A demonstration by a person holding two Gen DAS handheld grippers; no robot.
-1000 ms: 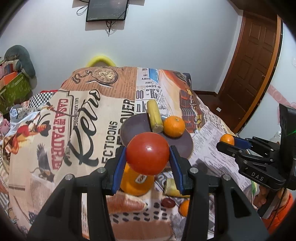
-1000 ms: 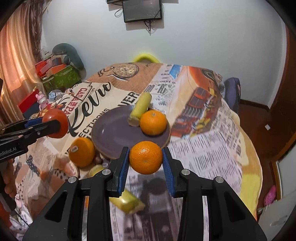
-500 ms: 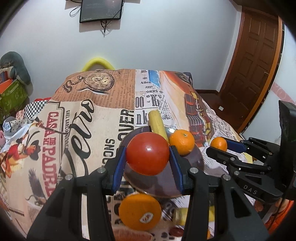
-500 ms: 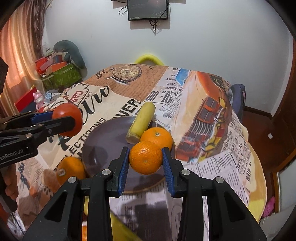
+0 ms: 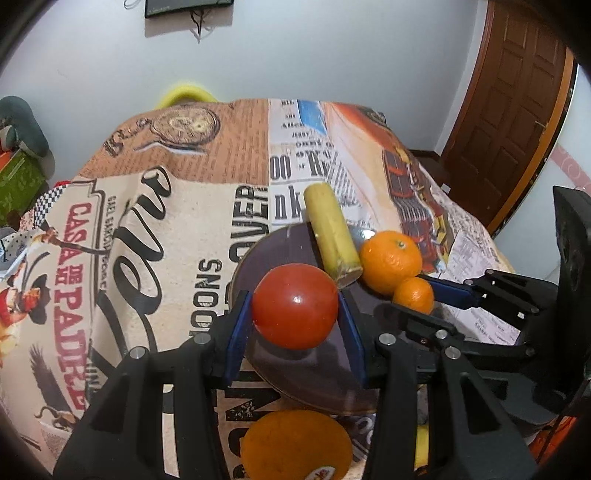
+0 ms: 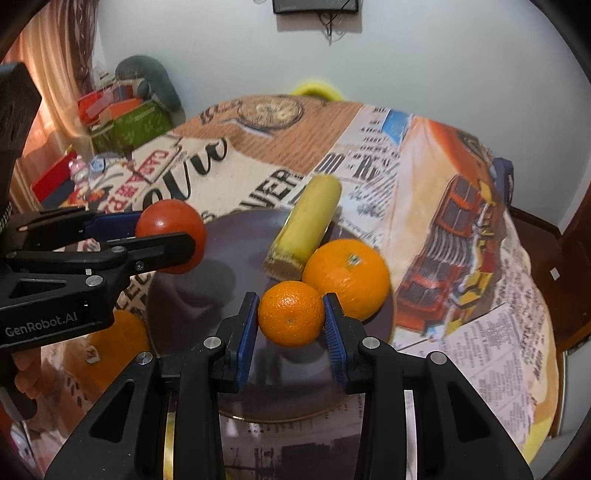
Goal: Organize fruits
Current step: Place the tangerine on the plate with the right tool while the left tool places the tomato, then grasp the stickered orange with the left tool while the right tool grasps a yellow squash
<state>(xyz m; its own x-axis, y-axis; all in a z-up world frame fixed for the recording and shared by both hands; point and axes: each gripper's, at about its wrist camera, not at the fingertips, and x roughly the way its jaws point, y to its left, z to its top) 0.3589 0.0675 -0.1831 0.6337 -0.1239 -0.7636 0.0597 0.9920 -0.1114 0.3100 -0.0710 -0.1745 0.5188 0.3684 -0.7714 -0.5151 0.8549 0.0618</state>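
With our left gripper (image 5: 295, 317) clenched on the tomato (image 5: 295, 311) and our right gripper (image 6: 290, 317) on the small orange (image 6: 290, 312), both above the plate (image 6: 236, 221), we should lower onto bare patches, clear of the banana (image 6: 304, 234) and the bigger orange (image 6: 347, 275), releasing gently to prevent rolling.

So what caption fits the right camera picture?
Right gripper holds a small orange over the plate; left gripper brings a tomato.

Home room — printed tablecloth (image 5: 155, 236) on table, wall-mounted screen (image 6: 316, 5), wooden door (image 5: 517, 99), window curtain (image 6: 55, 74)
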